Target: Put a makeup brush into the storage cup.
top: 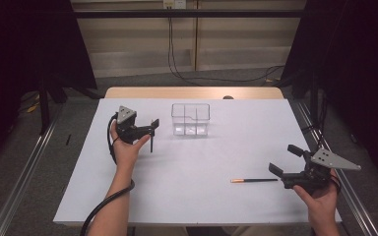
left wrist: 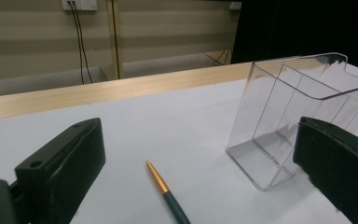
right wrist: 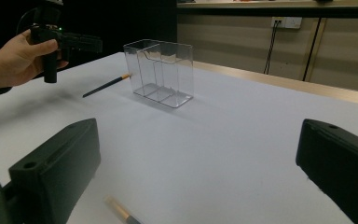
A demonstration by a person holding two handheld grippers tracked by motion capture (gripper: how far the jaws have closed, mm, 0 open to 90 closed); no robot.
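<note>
Two tools (top: pixel 145 129) (top: pixel 286 161), two pens (top: pixel 254 181) (top: pixel 151 142), one clear organizer (top: pixel 191 119).

The right claw (right wrist: pixel 196 172) stands with its two black jaws wide apart above the white bench (right wrist: pixel 242 140), nothing between them. A thin pencil with a pale tip (right wrist: pixel 121 212) lies on the bench just beside the near jaw. Farther off stands a clear plastic box with inner dividers (right wrist: pixel 161 72), upright. A dark brush with a gold ferrule (right wrist: pixel 105 86) lies beside it. A hand (right wrist: pixel 14 60) holds the left claw (right wrist: pixel 81 44) near the brush.
</note>
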